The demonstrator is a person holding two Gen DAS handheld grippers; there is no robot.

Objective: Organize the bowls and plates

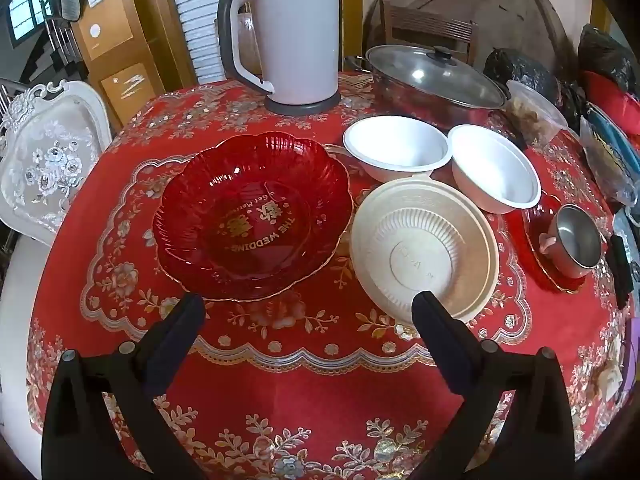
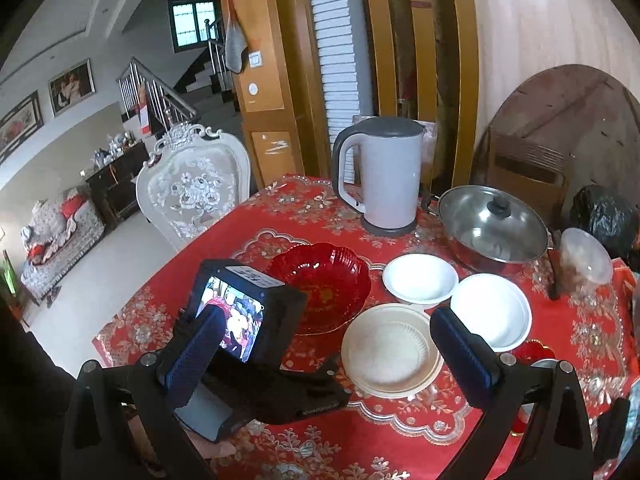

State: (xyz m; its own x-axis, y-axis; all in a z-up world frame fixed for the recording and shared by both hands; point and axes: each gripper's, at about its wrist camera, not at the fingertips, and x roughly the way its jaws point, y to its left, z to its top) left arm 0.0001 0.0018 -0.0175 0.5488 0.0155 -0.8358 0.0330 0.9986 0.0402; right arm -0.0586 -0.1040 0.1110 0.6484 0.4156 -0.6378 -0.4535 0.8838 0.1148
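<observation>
A red scalloped glass plate (image 1: 248, 216) (image 2: 320, 284) with gold lettering lies mid-table. Right of it sits a beige ribbed plastic bowl (image 1: 424, 252) (image 2: 392, 350). Behind that stand two white bowls, one further back (image 1: 396, 152) (image 2: 420, 278) and one to the right (image 1: 494, 168) (image 2: 492, 310). My left gripper (image 1: 308, 312) hovers open just in front of the plate and beige bowl, holding nothing. My right gripper (image 2: 326, 332) is open too, higher up and behind the left gripper's body (image 2: 248, 340). A second red plate (image 1: 536, 248) at the right carries a steel cup (image 1: 576, 240).
A white electric kettle (image 1: 288, 36) (image 2: 380, 176) and a lidded steel pan (image 1: 432, 80) (image 2: 492, 228) stand at the back of the red floral tablecloth (image 1: 304, 396). A clear food tub (image 1: 536, 112) and black bags (image 1: 520, 68) crowd the right edge. A white ornate chair (image 1: 44, 160) stands at left.
</observation>
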